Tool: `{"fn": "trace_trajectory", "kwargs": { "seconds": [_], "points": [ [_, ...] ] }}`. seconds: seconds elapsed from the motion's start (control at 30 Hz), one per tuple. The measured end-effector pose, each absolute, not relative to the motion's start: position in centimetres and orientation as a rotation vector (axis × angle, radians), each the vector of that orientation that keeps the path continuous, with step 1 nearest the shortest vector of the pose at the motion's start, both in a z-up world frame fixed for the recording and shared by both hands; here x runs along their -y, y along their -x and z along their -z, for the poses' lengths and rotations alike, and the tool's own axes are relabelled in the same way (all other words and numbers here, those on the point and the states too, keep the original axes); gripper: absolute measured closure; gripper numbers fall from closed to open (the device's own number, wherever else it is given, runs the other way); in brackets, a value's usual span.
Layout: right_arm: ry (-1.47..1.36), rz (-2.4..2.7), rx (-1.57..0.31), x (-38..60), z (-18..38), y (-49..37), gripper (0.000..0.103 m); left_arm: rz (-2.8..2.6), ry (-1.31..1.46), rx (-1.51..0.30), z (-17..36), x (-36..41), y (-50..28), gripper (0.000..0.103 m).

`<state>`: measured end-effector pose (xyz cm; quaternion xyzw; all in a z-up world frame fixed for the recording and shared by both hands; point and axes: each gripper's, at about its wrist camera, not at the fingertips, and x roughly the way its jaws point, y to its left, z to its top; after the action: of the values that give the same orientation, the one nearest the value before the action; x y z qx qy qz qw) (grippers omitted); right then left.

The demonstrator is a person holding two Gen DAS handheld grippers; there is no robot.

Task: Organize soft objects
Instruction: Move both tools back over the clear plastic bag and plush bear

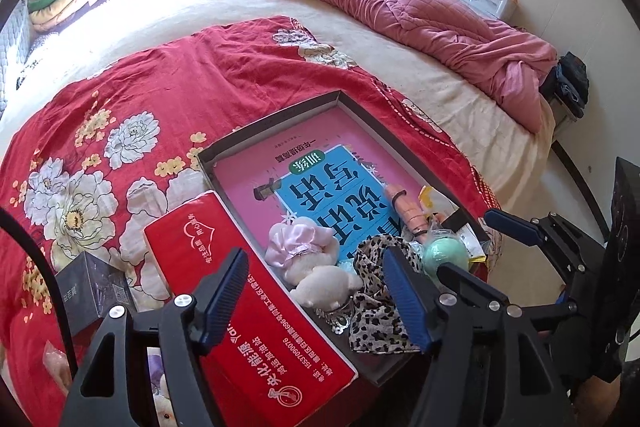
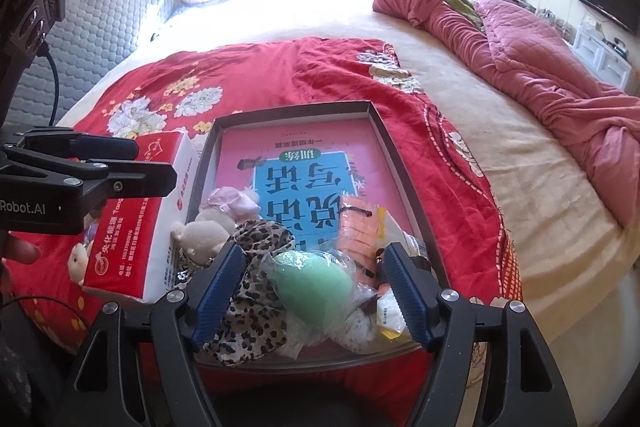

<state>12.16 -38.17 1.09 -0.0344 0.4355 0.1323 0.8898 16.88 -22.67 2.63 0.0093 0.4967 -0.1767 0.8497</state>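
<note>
A shallow grey box (image 1: 280,115) (image 2: 404,163) lies on a red floral blanket, with a pink and blue book flat inside. At its near end lie a plush toy in a pink dress (image 1: 316,267) (image 2: 216,227), a leopard-print cloth (image 1: 380,311) (image 2: 256,291), a green sponge egg in plastic (image 1: 446,253) (image 2: 312,283) and a peach ribbed roll (image 1: 404,207) (image 2: 356,227). My left gripper (image 1: 316,299) is open and empty above the plush toy and the box's left rim. My right gripper (image 2: 312,295) is open and empty, its fingers either side of the green egg.
A red tissue box (image 1: 256,311) (image 2: 136,227) lies against the grey box's left side. A small dark carton (image 1: 96,287) sits further left. A crumpled pink quilt (image 1: 432,11) (image 2: 540,67) lies on the far right of the bed. Folded bedding is stacked by the window.
</note>
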Motion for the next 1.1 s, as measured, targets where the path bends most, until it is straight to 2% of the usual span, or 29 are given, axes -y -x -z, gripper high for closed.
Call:
{"fn": "trace_trajectory", "kwargs": {
  "seconds": [0.67, 1.1],
  "points": [
    [0.035, -0.241, -0.822, 37.6, -4.9, -10.8, 0.026, 0.308, -0.007, -0.988, -5.1, 19.6, -13.4, 0.028],
    [0.142, -0.465, -0.754, 27.9, -8.3, -9.1, 0.026, 0.143, 0.058, -0.968, -5.3, 10.5, -10.7, 0.027]
  ]
}}
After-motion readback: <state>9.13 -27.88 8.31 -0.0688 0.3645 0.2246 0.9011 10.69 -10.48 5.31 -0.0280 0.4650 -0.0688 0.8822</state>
